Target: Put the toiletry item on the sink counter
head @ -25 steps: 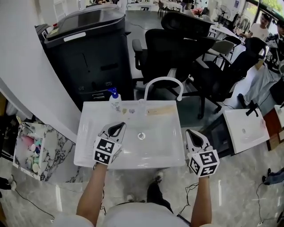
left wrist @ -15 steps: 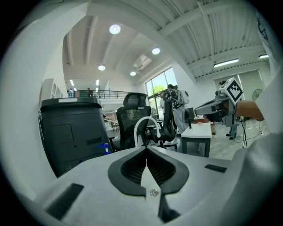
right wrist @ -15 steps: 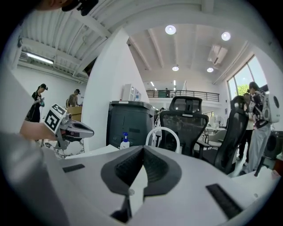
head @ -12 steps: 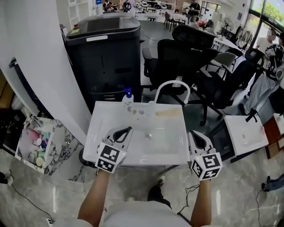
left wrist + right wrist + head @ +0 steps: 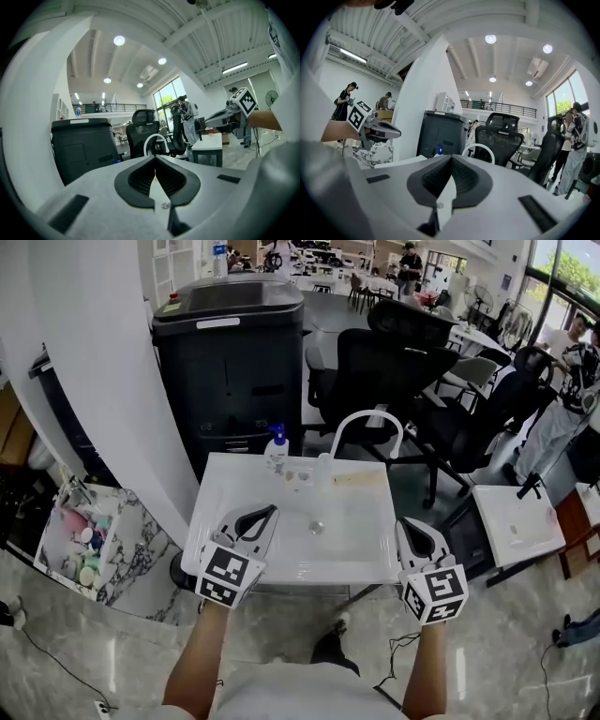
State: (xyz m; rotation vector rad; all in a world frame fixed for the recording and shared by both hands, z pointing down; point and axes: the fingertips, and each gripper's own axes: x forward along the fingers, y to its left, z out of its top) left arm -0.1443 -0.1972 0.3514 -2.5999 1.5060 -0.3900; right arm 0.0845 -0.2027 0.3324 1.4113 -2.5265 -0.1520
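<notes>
A white sink [image 5: 225, 549] stands in front of me with a white arched faucet [image 5: 366, 423] at its back. A pump bottle with a blue top [image 5: 276, 452] stands on the back ledge; the right gripper view shows this bottle [image 5: 438, 151] small and far off. My left gripper [image 5: 258, 514] hovers over the sink's front left, shut and empty. My right gripper [image 5: 411, 525] hangs by the front right corner, also shut with nothing in it. In each gripper view the jaws meet, left gripper [image 5: 155, 157], right gripper [image 5: 451, 157].
A tall black cabinet [image 5: 234, 362] and black office chairs [image 5: 394, 362] stand behind the sink. A marble-topped stand with a tray of small toiletry items [image 5: 80, 545] is at the left. A second white sink [image 5: 516, 521] is at the right. People stand far back.
Both grippers have drawn back toward the sink's near edge and my view has lifted, showing more of the room. Both stayed shut and empty.
</notes>
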